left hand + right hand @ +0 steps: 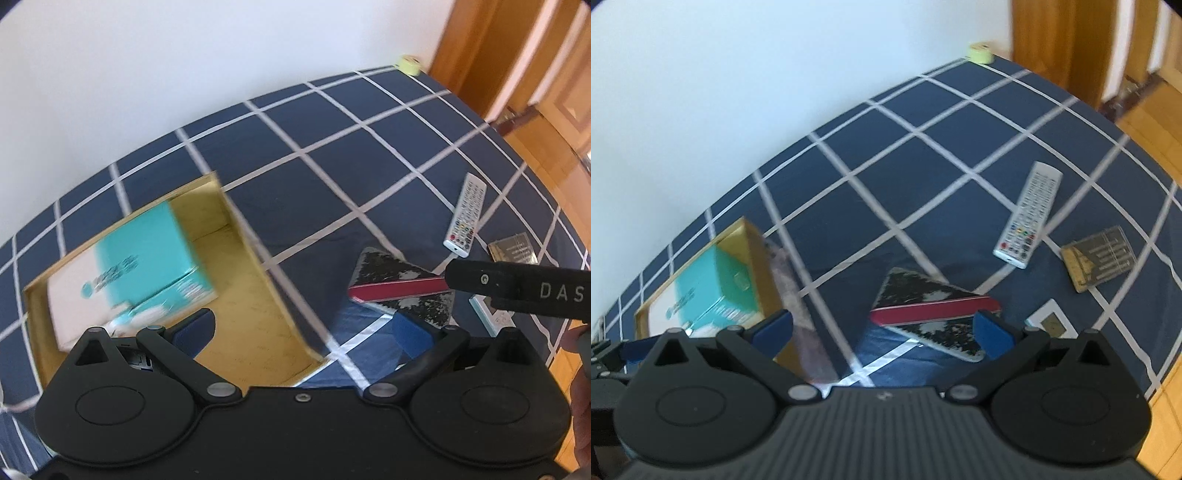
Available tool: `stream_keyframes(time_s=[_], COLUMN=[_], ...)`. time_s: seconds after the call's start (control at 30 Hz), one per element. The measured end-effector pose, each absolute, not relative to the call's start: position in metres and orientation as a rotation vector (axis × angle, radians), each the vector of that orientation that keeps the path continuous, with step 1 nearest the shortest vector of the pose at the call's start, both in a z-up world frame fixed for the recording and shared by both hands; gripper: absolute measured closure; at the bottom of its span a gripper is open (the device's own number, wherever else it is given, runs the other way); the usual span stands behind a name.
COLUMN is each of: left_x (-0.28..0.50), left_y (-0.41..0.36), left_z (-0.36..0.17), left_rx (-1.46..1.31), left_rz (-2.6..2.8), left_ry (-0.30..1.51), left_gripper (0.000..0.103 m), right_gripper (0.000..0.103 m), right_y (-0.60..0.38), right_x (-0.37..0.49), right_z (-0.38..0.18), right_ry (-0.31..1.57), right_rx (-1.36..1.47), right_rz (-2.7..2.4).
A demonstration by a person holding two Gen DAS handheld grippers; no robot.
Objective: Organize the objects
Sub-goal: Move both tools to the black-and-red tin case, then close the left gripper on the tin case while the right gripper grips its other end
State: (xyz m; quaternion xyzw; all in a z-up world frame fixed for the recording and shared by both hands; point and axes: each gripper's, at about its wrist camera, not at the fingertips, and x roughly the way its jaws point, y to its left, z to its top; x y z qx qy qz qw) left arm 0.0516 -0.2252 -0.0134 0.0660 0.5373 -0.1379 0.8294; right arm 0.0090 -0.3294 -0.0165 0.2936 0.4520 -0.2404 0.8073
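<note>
Navy bedding with a white grid (pixel 332 155) covers the bed against a white wall. Near its left edge sits an open yellow cardboard box (pixel 258 295) holding a teal-and-white carton (pixel 147 266). Toward the near edge lies a black-and-white speckled notebook with a red spine (pixel 934 314); beyond it a white remote control (pixel 1030 218), then a clear-lidded bit case (pixel 1097 258). Left gripper (pixel 303 332) and right gripper (pixel 882 332) both hover with jaws wide, gripping nothing.
</note>
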Motion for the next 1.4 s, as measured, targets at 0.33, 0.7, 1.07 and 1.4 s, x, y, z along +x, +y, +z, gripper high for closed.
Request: stream_keyframes(time_s=[0.33,0.7,1.07,1.4], left_x=[0.092,0.12,0.137,0.147], left_y=[-0.279,-0.319,-0.337,-0.343], left_z=[-0.05,-0.119,-0.172,-0.189], left_rx=[0.264,0.395,0.44,0.424], left_rz=[-0.407,-0.523,-0.593,-0.633], left_ry=[1.214,1.344,1.435,1.481], left_gripper=[0.0,0.0,0.001,0.005], right_gripper=[0.0,0.0,0.001,0.004], right_y=[-0.383,-0.408,-0.413,-0.414], right_x=[0.0,0.0,0.009,0.02], right_z=[-0.06,-0.126,-0.176,-0.19], right_ry=[0.981,1.044,1.11,1.144], right_rx=[0.794,0.975,1.066,1.064], right_rz=[-0.647,-0.727,-0.761,-0.758])
